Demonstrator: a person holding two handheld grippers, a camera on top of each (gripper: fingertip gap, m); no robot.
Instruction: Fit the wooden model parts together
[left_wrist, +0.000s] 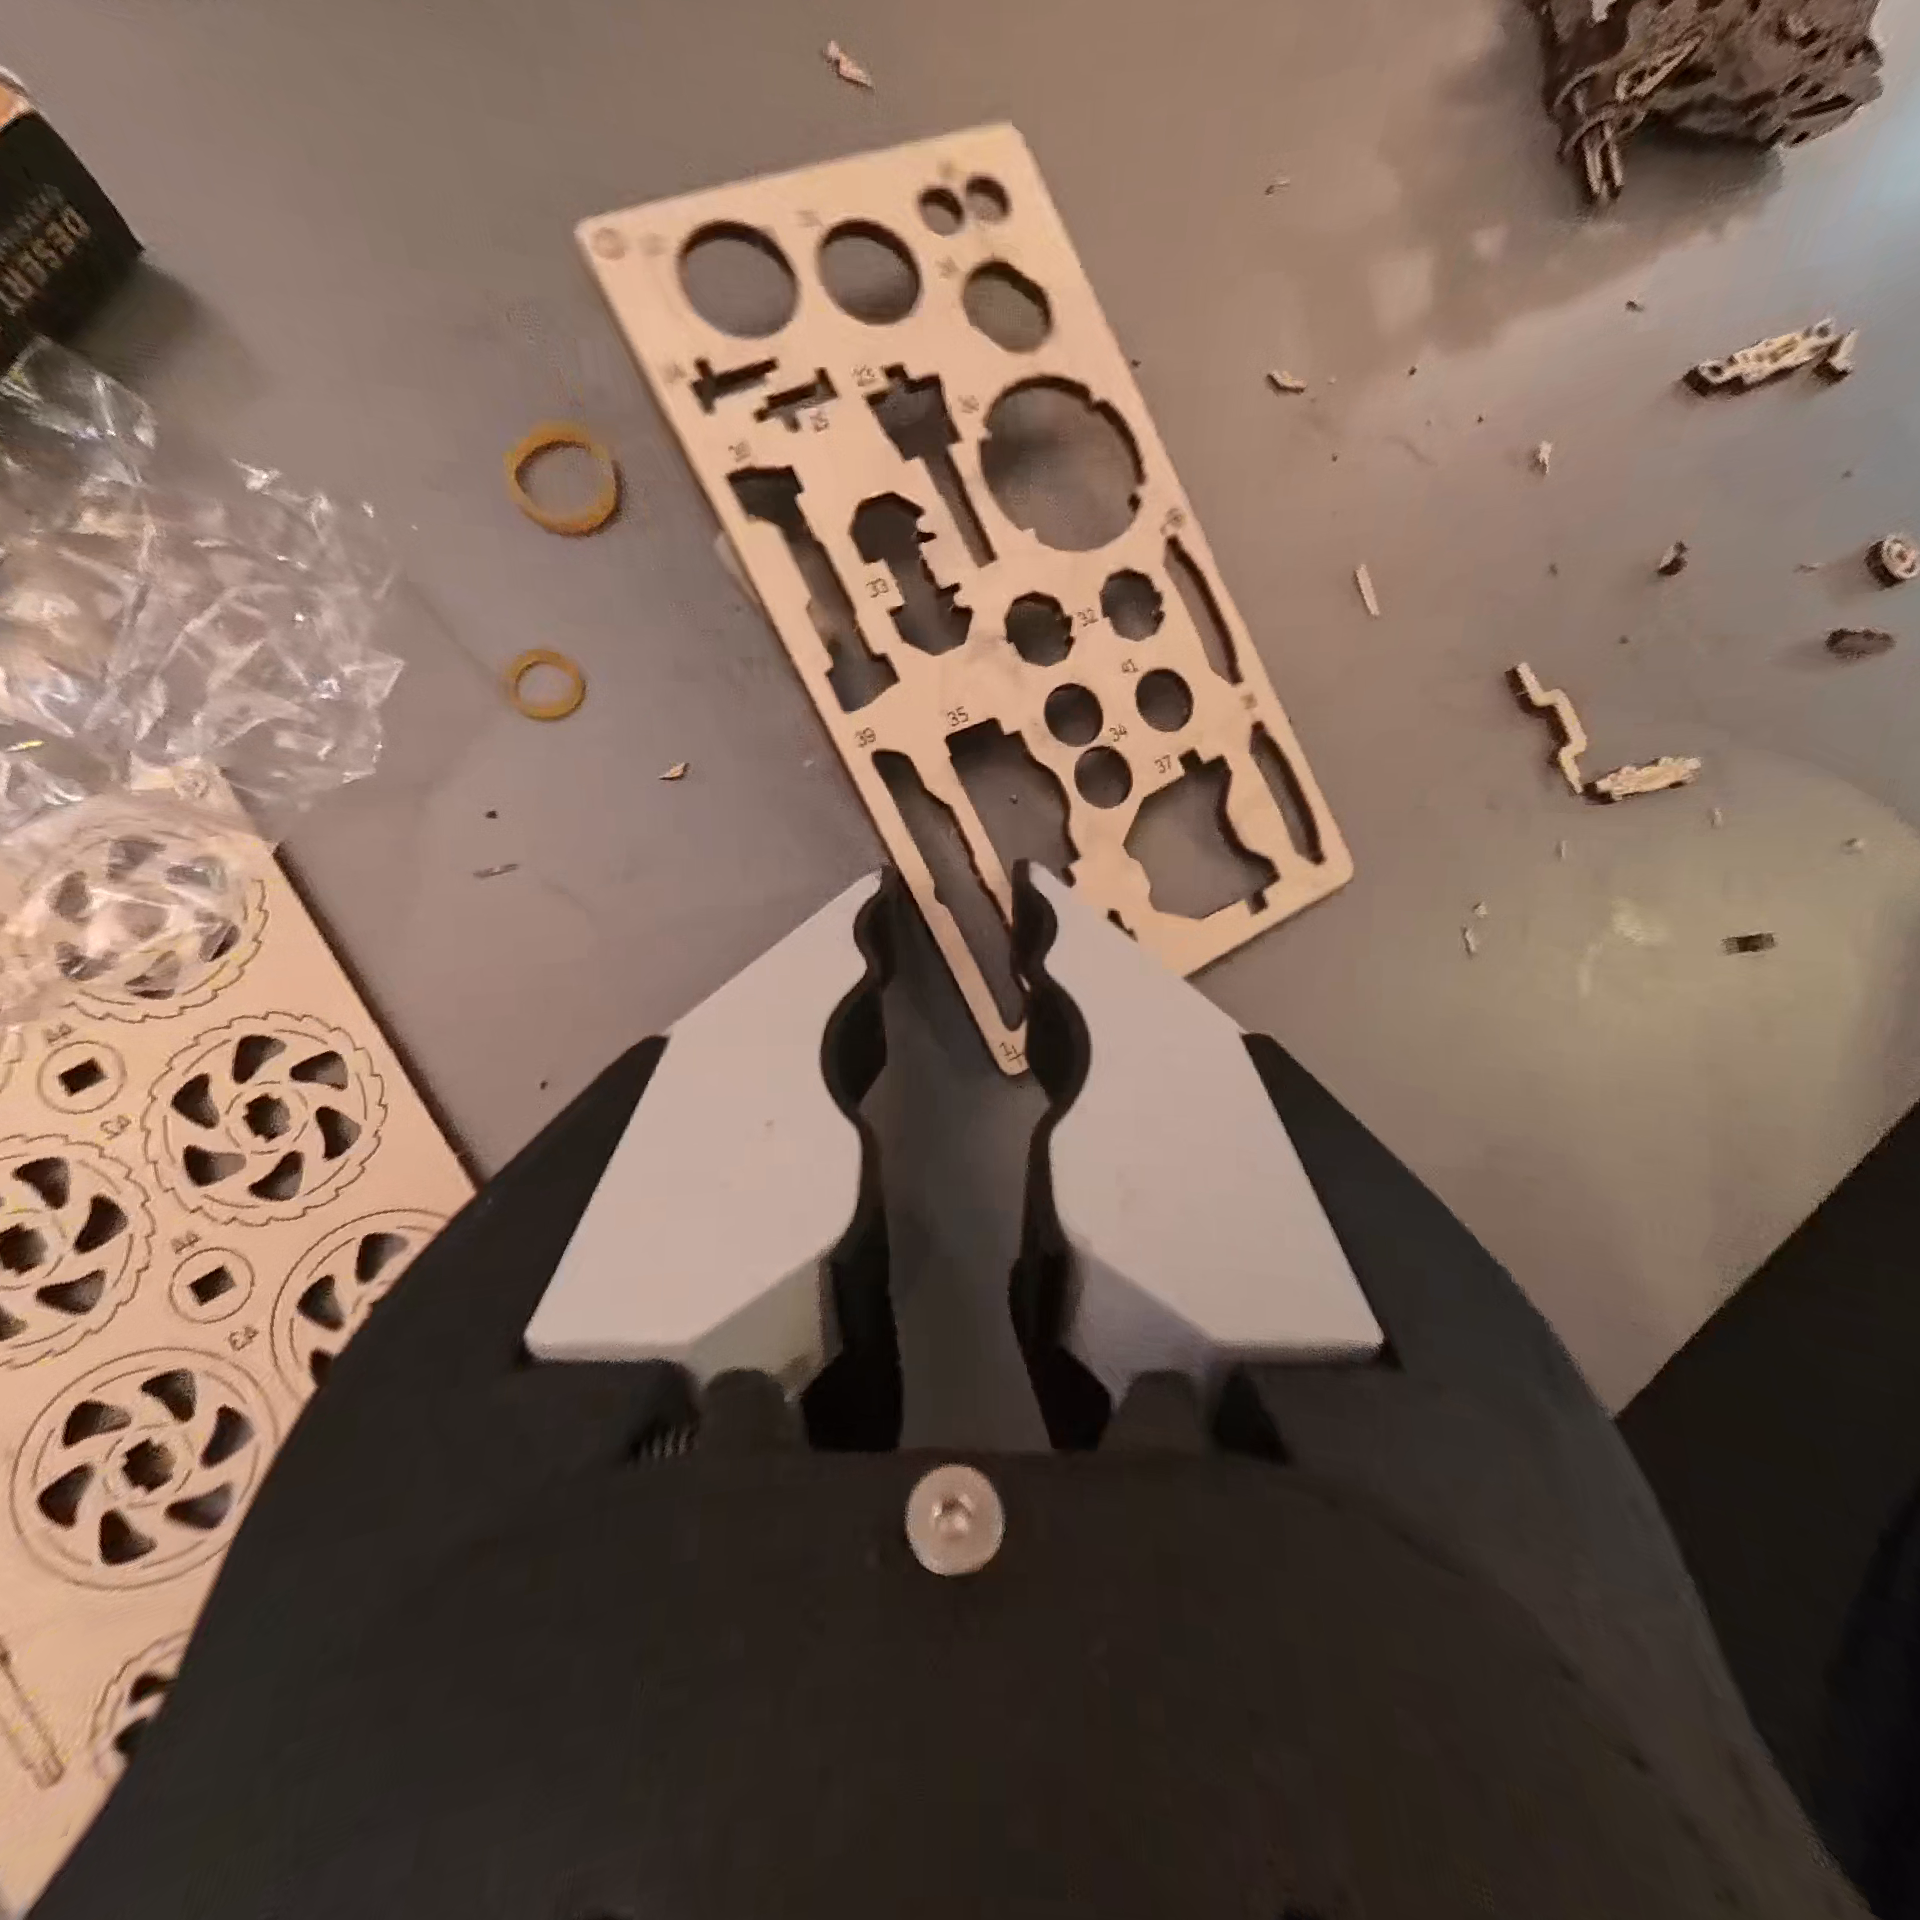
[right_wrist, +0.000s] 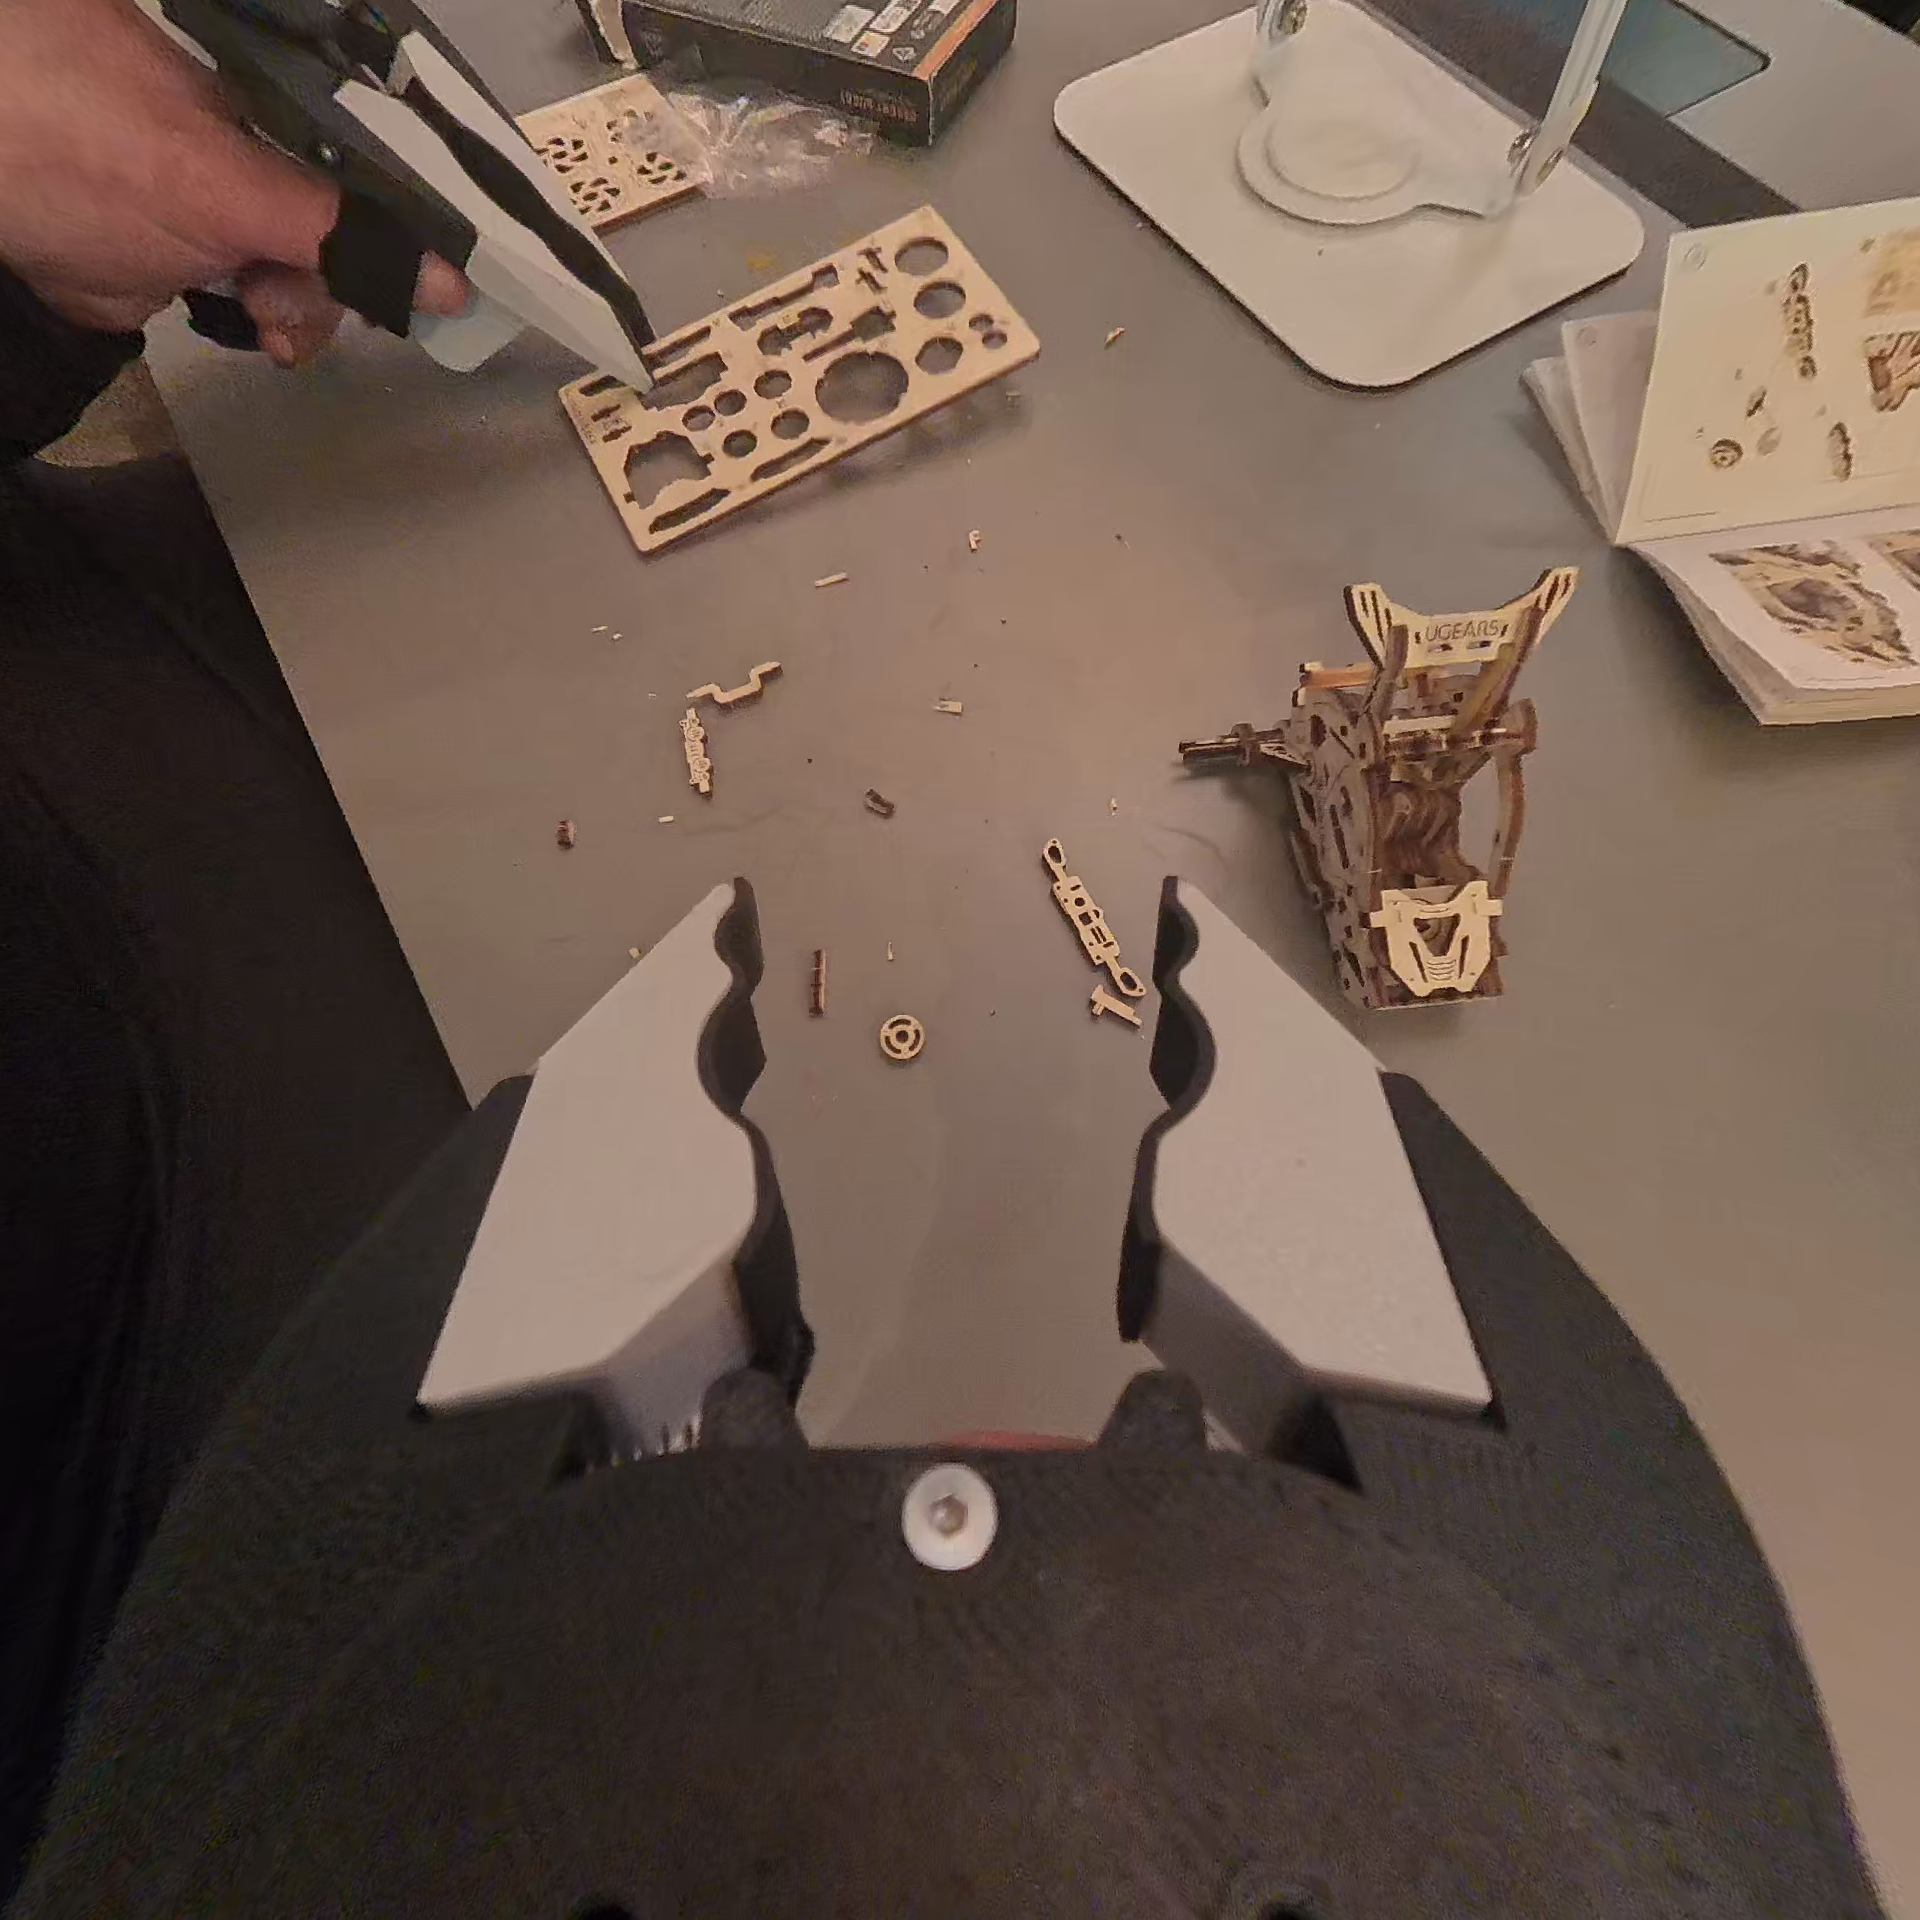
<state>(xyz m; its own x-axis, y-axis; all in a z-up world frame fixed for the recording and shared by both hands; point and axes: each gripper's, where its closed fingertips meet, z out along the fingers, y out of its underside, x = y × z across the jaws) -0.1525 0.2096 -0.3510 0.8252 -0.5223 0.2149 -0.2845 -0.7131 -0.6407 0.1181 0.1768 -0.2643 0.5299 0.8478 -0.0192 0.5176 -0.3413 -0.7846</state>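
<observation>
Plywood parts sheet (left_wrist: 935, 540), emptied, corner pinched by left gripper (left_wrist: 961, 894); right gripper (right_wrist: 956, 914) spread, holding 0 items: lift level, avoid snapping.

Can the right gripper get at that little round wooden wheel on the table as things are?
Probably yes. The right gripper is open, and the wheel lies flat on the table between its fingers, with only small wood bits nearby.
</observation>
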